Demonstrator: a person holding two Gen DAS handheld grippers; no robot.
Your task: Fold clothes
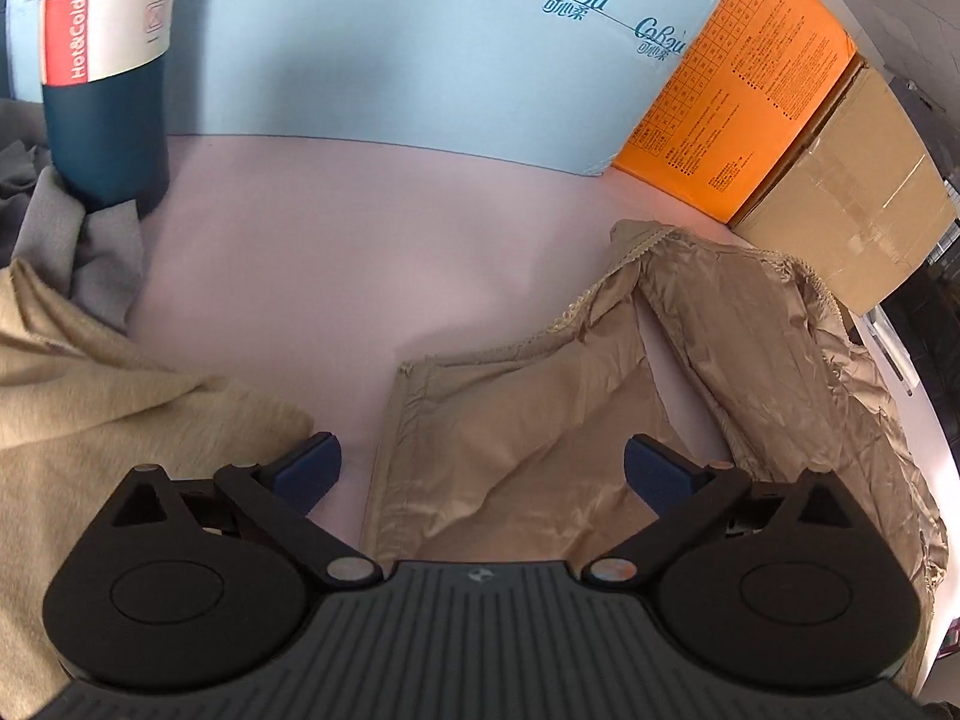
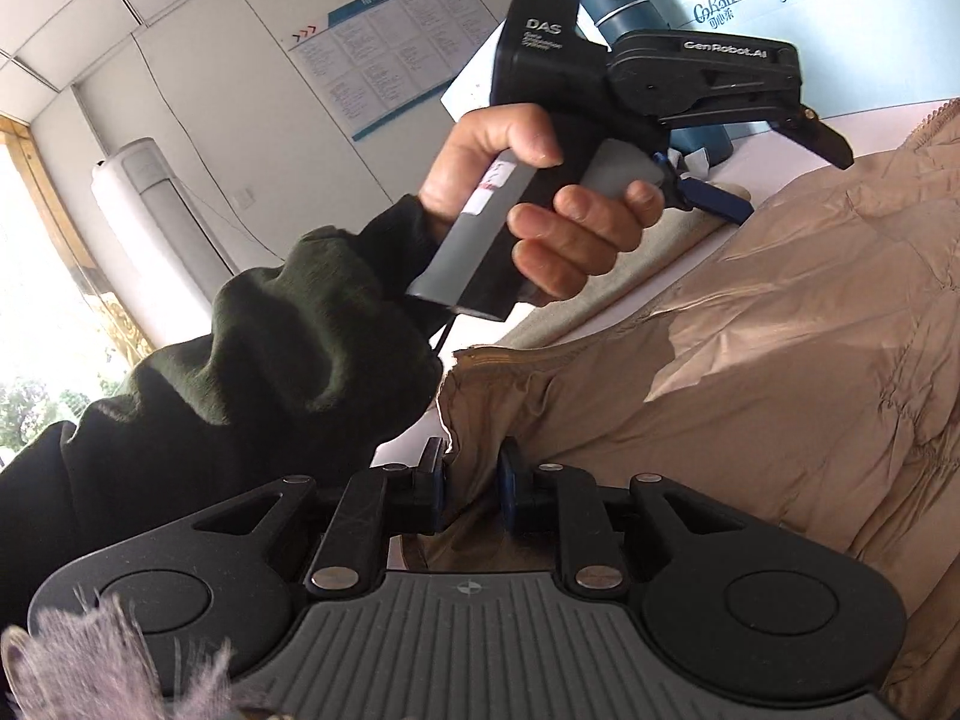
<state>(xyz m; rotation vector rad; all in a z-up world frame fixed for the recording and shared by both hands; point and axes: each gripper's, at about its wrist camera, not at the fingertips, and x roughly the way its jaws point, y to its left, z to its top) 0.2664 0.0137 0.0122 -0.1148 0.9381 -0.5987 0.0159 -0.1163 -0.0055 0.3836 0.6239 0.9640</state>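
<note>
Tan quilted fabric fills the lower right of the left wrist view: a vest [image 1: 600, 396] lies on the pink table [image 1: 300, 252], partly spread, its front panels apart and lining showing, one armhole gaping. It looks unfolded or at most begun. The left gripper [image 1: 483, 471] hovers over its near hem with jaws wide apart, holding nothing. To the left sit a beige cloth [image 1: 90, 396] and a grey cloth [image 1: 90, 240], both crumpled, beside a dark blue flask [image 1: 108, 120]; these seem not yet folded. Behind stand a pale blue panel [image 1: 390, 48], an orange box [image 1: 744, 96] and a carton [image 1: 852, 192]. In the right wrist view, the right gripper [image 2: 471, 489] has its jaws nearly together, pinching the vest's [image 2: 750, 372] hem corner between the blue pads [image 2: 507, 489]. Above it the person's left hand [image 2: 540, 204] grips the handle of the left gripper [image 2: 792, 162], whose fingers stand spread above the vest. By my reckoning the job is early: one corner is held, no neat fold is visible, and the other garments remain.
</note>
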